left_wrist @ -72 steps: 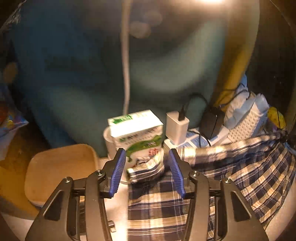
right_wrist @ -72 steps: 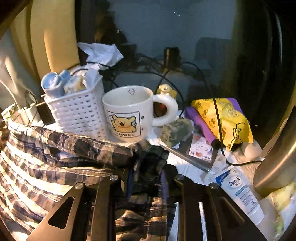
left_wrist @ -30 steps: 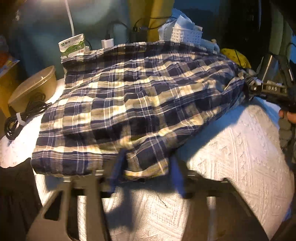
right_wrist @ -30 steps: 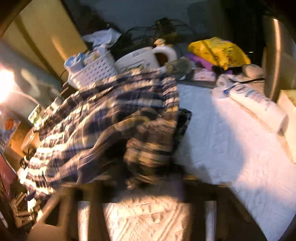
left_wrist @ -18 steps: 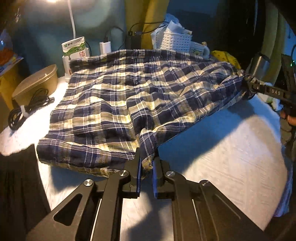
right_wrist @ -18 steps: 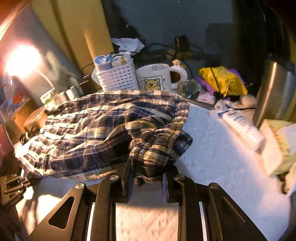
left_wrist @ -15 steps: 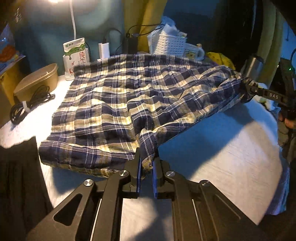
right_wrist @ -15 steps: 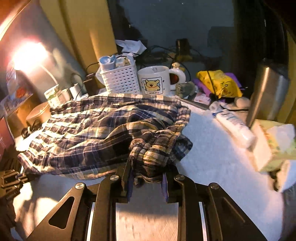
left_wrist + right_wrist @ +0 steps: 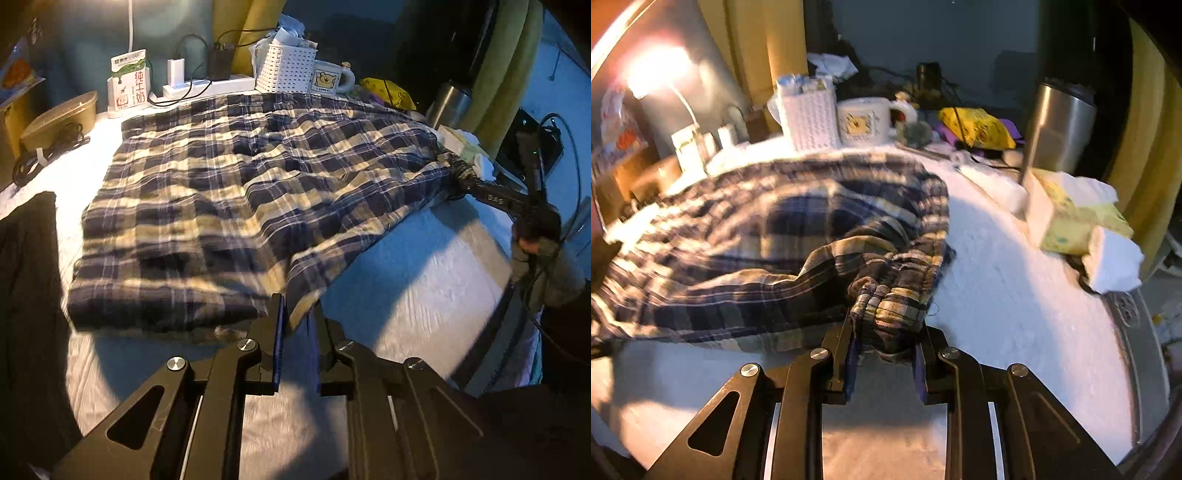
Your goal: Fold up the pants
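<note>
Pants [image 9: 243,192], plaid in navy and cream, lie spread across the white textured cover [image 9: 424,266], and we hold them at two points. Left gripper [image 9: 297,317]: blue-padded fingers [image 9: 277,332] stand slightly apart with a cloth corner hanging in between; we cannot tell whether they are pinching it. Right gripper [image 9: 884,343]: fingers clamped on a bunched wad of gathered fabric, likely the waistband, which bulges up out of the gap. From the left wrist view, the cloth runs from 6 o'clock up toward 12, lifted off the cover along the edge toward 3 o'clock, where we see the right gripper gripping the far corner. Beyond the pants at 12 o'clock: a white perforated basket [image 9: 286,68], a bear mug [image 9: 330,78] just beside it, a milk carton [image 9: 129,79] and a charger on a power strip [image 9: 192,86] at 11. A steel tumbler [image 9: 1060,129] stands at 1 o'clock in the right wrist view, a tissue pack [image 9: 1075,218] near it at 2.
</note>
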`<state>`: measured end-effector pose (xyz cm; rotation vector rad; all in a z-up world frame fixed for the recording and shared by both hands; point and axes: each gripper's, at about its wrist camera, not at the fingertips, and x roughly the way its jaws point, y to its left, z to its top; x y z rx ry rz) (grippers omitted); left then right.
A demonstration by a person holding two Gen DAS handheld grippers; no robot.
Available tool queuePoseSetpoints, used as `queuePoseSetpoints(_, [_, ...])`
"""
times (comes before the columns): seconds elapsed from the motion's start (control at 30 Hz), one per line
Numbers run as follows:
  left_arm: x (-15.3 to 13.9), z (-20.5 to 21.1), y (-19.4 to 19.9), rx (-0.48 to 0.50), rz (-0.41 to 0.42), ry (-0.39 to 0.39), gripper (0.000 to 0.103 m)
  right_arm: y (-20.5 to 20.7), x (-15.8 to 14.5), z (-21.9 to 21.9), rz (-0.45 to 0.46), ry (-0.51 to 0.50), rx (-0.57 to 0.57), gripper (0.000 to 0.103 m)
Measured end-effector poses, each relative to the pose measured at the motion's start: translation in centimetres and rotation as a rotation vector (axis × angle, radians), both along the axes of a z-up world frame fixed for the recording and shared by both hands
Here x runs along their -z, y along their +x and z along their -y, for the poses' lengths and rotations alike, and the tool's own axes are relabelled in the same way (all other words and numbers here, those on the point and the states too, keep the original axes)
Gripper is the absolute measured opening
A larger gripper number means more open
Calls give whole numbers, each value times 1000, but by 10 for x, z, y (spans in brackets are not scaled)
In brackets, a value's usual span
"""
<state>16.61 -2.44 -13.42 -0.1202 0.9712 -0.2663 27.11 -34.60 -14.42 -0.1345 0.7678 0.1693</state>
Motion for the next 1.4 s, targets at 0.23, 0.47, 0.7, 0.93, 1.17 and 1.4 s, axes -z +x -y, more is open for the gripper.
queuePoseSetpoints(0.23, [-10,-50,-10,-120,-19,41,13,0,0,23,-12,-3,77,62])
queuePoseSetpoints(0.47, [-43,-102,19,-204,110,111,37,-13,-31,46,44,84,104,65])
queuePoseSetpoints(0.7, [-54,-125,82,-184,168,145,38,8,-60,41,124,114,107,65])
queuePoseSetpoints(0.93, [-45,-131,139,-117,187,166,38,69,-60,31,104,101,81,65])
queuePoseSetpoints(1.17, [-15,-144,192,-125,139,165,60,134,-34,24,-21,93,29,65])
queuePoseSetpoints(1.4, [11,-145,224,-96,94,168,63,155,-5,3,-99,42,-26,52])
